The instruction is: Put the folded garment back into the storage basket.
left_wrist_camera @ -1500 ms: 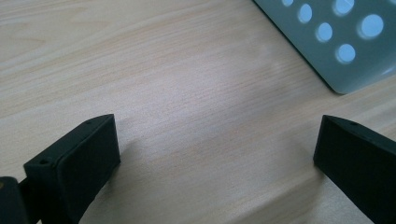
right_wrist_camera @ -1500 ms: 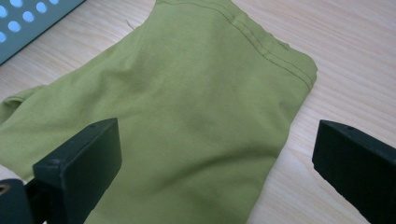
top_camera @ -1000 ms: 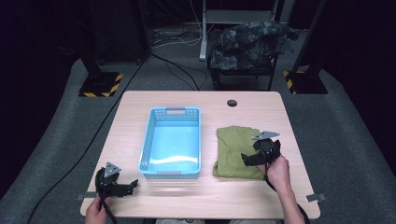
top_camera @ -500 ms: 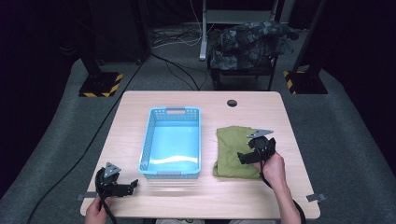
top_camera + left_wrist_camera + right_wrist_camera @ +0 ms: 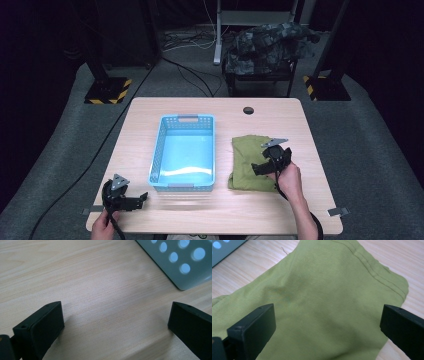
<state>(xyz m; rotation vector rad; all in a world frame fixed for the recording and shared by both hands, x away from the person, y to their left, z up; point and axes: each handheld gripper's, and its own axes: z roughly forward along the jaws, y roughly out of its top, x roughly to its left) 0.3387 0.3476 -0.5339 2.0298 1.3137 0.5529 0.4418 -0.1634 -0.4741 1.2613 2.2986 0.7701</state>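
A folded olive-green cloth (image 5: 246,160) lies on the wooden table (image 5: 165,107), right of a light blue plastic basket (image 5: 184,151) that holds nothing. My right gripper (image 5: 256,168) hovers over the cloth's right half, jaws wide open and pointing left. In the right gripper view the green cloth (image 5: 324,302) spans the gap between the jaws (image 5: 328,327). My left gripper (image 5: 141,198) rests near the table's front left corner, open, aimed toward the basket. In the left gripper view bare wood lies between its jaws (image 5: 116,325), and the basket's perforated corner (image 5: 180,262) is at the upper right.
A round cable hole (image 5: 248,110) sits near the table's far edge. Behind the table stands a chair with a camouflage jacket (image 5: 267,45) on it. Stand bases with yellow-black tape (image 5: 107,90) and cables lie on the grey floor.
My right gripper has moved left and slightly nearer across the cloth. The left gripper has stayed where it was.
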